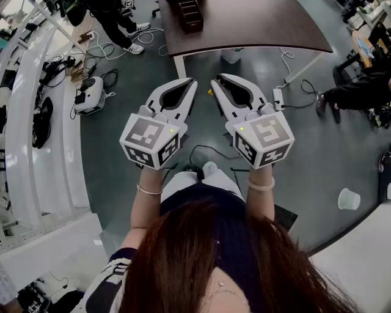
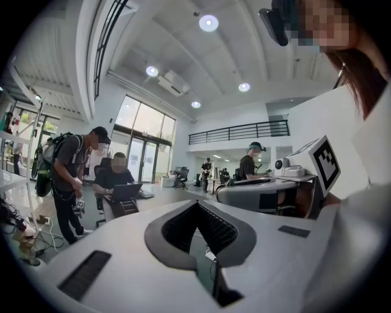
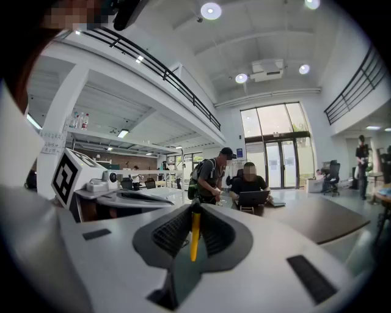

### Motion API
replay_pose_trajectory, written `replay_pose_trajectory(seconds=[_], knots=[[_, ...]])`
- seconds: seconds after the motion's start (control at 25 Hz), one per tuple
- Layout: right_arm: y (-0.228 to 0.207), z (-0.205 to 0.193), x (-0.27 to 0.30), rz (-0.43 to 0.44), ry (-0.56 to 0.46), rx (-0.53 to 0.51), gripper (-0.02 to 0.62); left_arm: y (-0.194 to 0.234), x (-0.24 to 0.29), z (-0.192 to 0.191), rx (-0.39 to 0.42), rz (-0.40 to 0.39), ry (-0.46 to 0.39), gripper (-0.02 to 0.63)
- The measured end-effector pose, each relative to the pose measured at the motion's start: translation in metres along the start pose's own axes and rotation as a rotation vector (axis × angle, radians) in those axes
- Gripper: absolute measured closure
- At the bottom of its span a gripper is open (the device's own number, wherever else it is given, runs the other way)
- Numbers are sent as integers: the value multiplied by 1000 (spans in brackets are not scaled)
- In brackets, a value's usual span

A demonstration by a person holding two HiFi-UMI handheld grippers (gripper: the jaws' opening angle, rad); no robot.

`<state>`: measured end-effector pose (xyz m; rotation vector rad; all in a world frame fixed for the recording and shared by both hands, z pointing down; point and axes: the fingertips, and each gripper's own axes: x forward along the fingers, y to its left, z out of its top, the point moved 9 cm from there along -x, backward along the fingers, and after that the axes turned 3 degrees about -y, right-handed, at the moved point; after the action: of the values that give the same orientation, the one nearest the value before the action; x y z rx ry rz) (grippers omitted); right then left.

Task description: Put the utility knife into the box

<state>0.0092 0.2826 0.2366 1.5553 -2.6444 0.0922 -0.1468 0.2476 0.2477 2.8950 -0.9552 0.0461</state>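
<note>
Both grippers are held up side by side in front of the person, well short of the table. My right gripper (image 1: 215,78) (image 3: 195,208) is shut on a thin yellow utility knife (image 3: 195,237), seen edge-on between the ribbed pads; a yellow sliver of the utility knife (image 1: 211,92) shows in the head view. My left gripper (image 1: 193,81) (image 2: 197,205) is shut, its tips meeting with nothing between them. A dark brown box (image 1: 190,15) stands on the dark table (image 1: 263,27) ahead, beyond both grippers.
A white bin (image 1: 232,56) sits under the table, and a power strip (image 1: 278,96) with cables lies on the grey floor. A white cup (image 1: 349,198) stands on the floor at right. A white device (image 1: 90,95) sits at left. People stand and sit around.
</note>
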Motion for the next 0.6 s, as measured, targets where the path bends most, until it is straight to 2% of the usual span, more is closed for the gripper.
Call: replay_pose_trajectory(seconds=[0.6], knots=[[-2, -3, 2, 12, -11, 10, 543, -5, 5, -1, -9, -37, -3, 612]])
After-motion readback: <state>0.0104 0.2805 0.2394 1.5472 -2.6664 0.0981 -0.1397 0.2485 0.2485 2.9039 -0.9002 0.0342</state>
